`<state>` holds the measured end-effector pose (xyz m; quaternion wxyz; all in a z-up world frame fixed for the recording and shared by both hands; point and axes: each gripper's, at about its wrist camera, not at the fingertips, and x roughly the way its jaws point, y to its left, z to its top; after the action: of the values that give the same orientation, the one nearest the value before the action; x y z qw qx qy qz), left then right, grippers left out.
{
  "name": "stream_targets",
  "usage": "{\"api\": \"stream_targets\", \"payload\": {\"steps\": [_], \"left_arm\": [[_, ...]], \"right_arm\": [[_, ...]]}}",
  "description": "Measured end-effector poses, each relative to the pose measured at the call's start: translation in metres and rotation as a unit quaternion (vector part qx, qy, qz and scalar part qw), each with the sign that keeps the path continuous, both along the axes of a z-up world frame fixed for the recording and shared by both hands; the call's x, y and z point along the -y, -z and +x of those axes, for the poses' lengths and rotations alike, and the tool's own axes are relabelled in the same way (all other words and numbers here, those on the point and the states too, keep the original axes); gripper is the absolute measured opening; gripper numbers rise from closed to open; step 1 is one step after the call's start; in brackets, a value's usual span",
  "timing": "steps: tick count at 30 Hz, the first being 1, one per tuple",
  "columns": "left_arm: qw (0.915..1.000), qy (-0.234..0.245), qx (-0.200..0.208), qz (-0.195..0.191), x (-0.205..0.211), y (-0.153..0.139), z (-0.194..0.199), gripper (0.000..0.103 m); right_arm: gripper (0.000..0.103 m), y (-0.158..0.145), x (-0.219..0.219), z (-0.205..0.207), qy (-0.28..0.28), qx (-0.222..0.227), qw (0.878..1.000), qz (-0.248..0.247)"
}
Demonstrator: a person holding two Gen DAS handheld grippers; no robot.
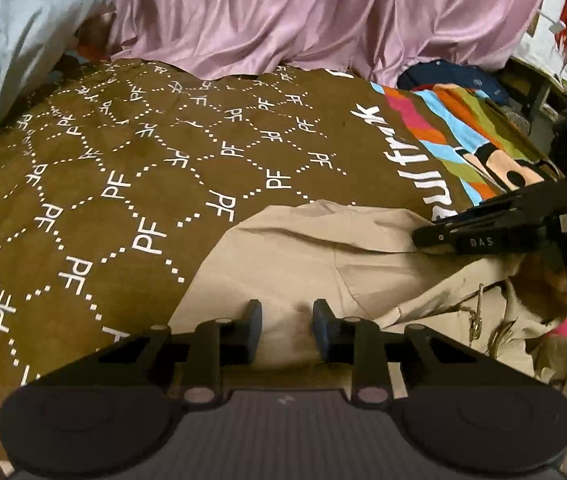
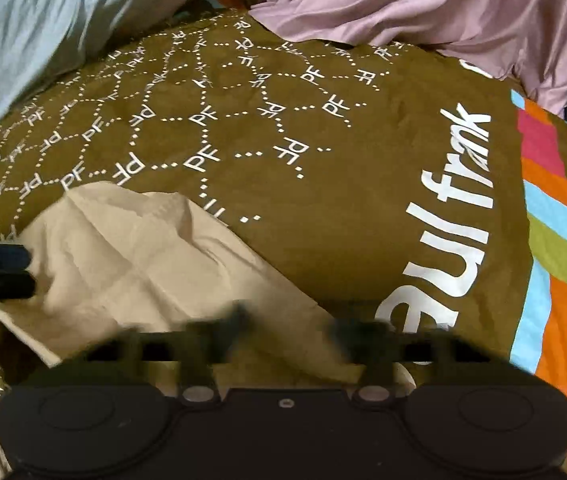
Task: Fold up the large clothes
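A beige garment (image 1: 323, 264) lies crumpled on the near part of a brown bedspread (image 1: 123, 160), with a metal zip pull (image 1: 477, 312) at its right side. My left gripper (image 1: 287, 326) hovers just over the garment, its jaws a little apart with beige cloth showing in the gap. In the right wrist view the same garment (image 2: 143, 260) lies at lower left, with the left gripper (image 2: 27, 270) at its left edge. My right gripper (image 2: 291, 324) is blurred, jaws apart above the garment's right edge. From the left wrist view the right gripper (image 1: 423, 228) touches the garment's far right part.
A pink satin cloth (image 1: 283, 12) is heaped at the back and a light blue cloth (image 1: 11, 40) at the back left. The bedspread's striped, colourful border (image 1: 443, 120) runs along the right. A hand (image 1: 555, 280) holds the right gripper. Dark clothes (image 1: 455, 76) lie at the far right.
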<state>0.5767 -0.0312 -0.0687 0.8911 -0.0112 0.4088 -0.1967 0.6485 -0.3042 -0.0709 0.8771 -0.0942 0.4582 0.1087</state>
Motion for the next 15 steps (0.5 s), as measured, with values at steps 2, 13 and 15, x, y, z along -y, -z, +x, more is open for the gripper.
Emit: {"api": "stream_targets", "payload": {"steps": [2,13,15], "left_arm": [[1.0,-0.002,0.005,0.003,-0.002,-0.009,-0.005,0.032],[0.9975,0.007,0.067,-0.022,-0.036,-0.094,-0.116,0.045],[0.9969,0.009,0.072,-0.032,-0.047,-0.107,-0.148,0.048]], "right_arm": [[0.012,-0.006,-0.005,-0.008,0.003,0.021,1.0,-0.003],[0.01,-0.117,-0.052,-0.153,-0.058,0.26,0.961,-0.074],[0.01,-0.128,-0.061,-0.195,-0.087,0.306,0.943,-0.1]]}}
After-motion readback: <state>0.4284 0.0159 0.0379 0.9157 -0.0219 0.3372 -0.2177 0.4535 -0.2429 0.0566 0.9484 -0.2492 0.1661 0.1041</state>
